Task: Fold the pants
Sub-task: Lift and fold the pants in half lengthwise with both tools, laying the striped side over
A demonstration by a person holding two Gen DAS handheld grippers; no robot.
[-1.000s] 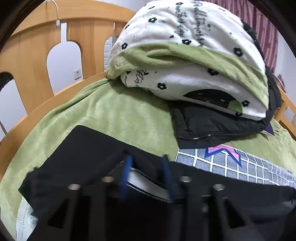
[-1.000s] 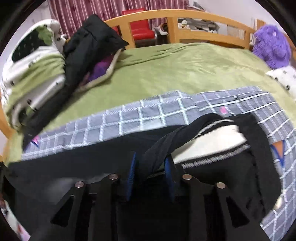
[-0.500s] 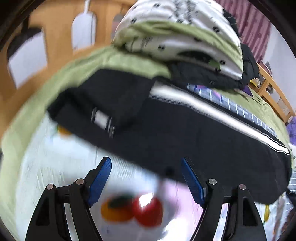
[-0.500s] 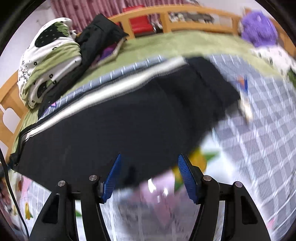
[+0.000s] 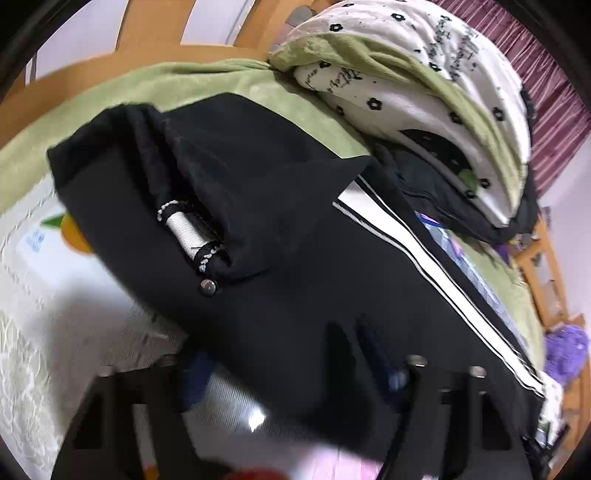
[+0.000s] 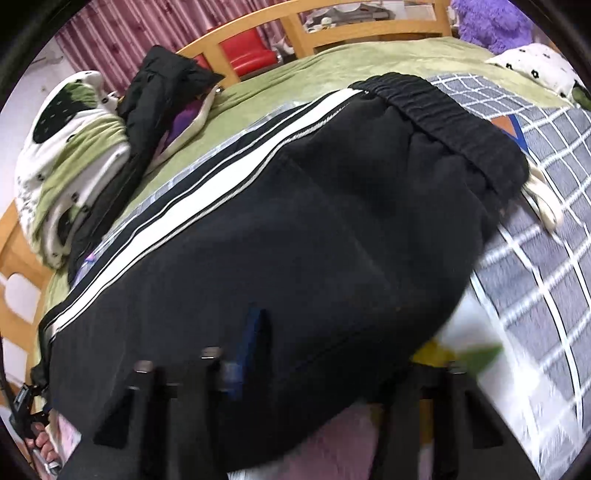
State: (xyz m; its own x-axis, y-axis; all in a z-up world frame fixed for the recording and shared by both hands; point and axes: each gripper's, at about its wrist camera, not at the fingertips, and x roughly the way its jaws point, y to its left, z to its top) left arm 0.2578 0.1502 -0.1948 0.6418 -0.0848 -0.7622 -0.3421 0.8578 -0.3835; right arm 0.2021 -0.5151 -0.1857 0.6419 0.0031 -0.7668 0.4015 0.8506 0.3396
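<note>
I have the black pants (image 6: 295, 229) laid lengthwise across the bed, resting partly on the grey checked sheet (image 6: 546, 258) and partly on a white fruit-print cloth (image 5: 33, 295), with the green blanket (image 6: 295, 81) beyond them. Through the right wrist camera I see the elastic waistband (image 6: 450, 122) at the far right, a white drawstring end (image 6: 543, 206) hanging out below it, and the white side stripe (image 6: 207, 192) running along the far edge of the leg. My right gripper (image 6: 321, 354) sits at the near edge of the fabric with its jaws spread wide; one blue pad (image 6: 251, 332) lies against the cloth, the other is blurred. Through the left wrist camera the cuff end (image 5: 192, 232) is rolled back, showing a white lining and a metal snap (image 5: 208, 285). My left gripper (image 5: 291, 365) also stands wide, its blue pads smeared by motion and pressed at the near hem; I cannot tell whether any cloth lies between them. A folded green-and-white flowered quilt (image 5: 424, 74) is stacked by the wooden bed rail (image 5: 110, 59), with a black jacket (image 6: 162, 85) beside it, and a purple plush toy (image 6: 491, 22) sits at the far corner.
</note>
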